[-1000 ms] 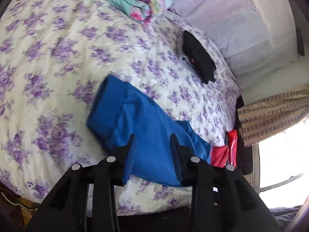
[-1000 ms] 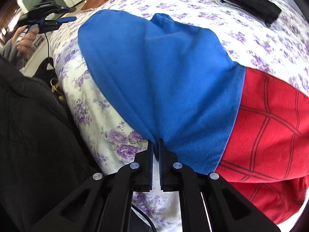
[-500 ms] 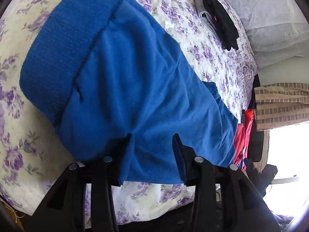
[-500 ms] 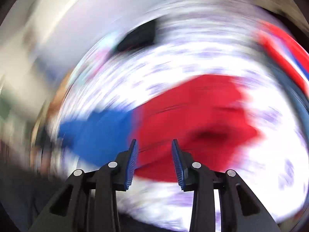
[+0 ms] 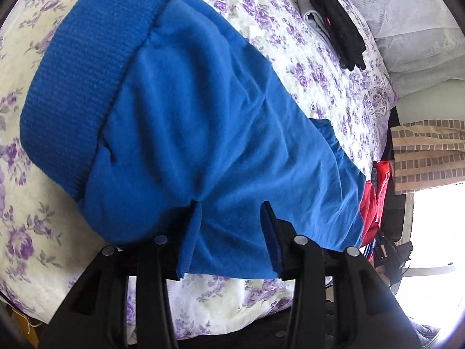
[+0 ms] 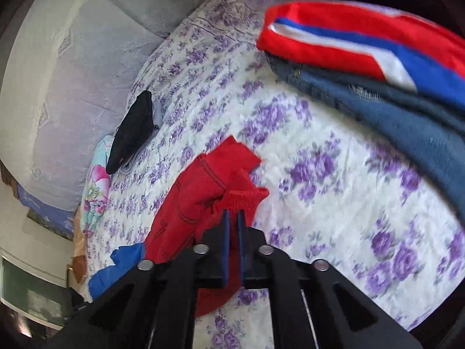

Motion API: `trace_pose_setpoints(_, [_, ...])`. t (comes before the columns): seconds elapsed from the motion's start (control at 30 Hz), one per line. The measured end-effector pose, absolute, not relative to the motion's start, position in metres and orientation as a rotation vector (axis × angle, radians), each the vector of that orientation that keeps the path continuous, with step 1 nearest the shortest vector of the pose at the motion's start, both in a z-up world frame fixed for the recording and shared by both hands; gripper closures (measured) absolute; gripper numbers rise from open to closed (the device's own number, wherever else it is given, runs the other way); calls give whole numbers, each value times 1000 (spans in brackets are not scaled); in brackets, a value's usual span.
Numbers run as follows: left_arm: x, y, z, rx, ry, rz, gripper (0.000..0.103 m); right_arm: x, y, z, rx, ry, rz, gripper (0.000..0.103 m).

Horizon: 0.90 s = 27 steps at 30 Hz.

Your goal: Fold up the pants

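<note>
The pants are blue at the top with a wide ribbed blue waistband (image 5: 78, 84) and red lower legs (image 6: 200, 186). They lie on a bed with a purple flower sheet (image 5: 290, 46). My left gripper (image 5: 232, 232) is open, its fingers astride the blue cloth (image 5: 221, 133) near the bed's front edge. My right gripper (image 6: 232, 218) is shut on the red ribbed cuff (image 6: 244, 200) of a leg. The blue part shows at the lower left of the right wrist view (image 6: 116, 270).
A folded black and grey garment (image 5: 334, 23) lies further up the bed. A pile with a red, white and blue garment (image 6: 363, 37) over a dark blue one (image 6: 407, 122) lies at the right. Grey pillows (image 6: 72, 72) and a floral folded cloth (image 6: 96, 186) lie beyond.
My right gripper let go of the blue cloth, swung over to the red leg end and shut on its cuff. My left gripper came down close over the blue cloth, still open.
</note>
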State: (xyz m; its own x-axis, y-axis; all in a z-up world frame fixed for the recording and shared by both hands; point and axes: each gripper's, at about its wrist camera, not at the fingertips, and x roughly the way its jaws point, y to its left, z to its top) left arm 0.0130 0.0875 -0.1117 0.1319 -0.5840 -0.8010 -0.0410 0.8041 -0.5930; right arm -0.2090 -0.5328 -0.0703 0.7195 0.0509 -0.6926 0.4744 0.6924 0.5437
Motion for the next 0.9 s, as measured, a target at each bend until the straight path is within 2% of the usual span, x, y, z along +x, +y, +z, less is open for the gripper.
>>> trace_pose_setpoints(0.07, [12,85,-112,-545,1390,-424,60,-205,-551,-93,809,869,-305,99])
trace_pose_setpoints(0.13, [12,82,-112,-543,1381,-432,56,-214,-558,-108,827,912,-355,99])
trace_pose_setpoints(0.3, [12,81,-111,-551,1370,-430,49,-234,-561,-71,904,712,-382,96])
trace_pose_setpoints(0.5, [12,76,-109,-533,1359,-452,38,-176,-535,-79,1069,774,-112,96])
trace_pose_setpoints(0.73, [11,76,-109,-533,1352,-462,36,-141,-520,-96,1106,794,-127,96])
trace_pose_setpoints(0.8, [11,76,-109,-534,1351,-464,36,-137,-515,-85,1060,762,-124,102])
trace_pose_setpoints(0.9, [11,78,-110,-543,1353,-468,36,-139,-506,-52,939,718,-118,103])
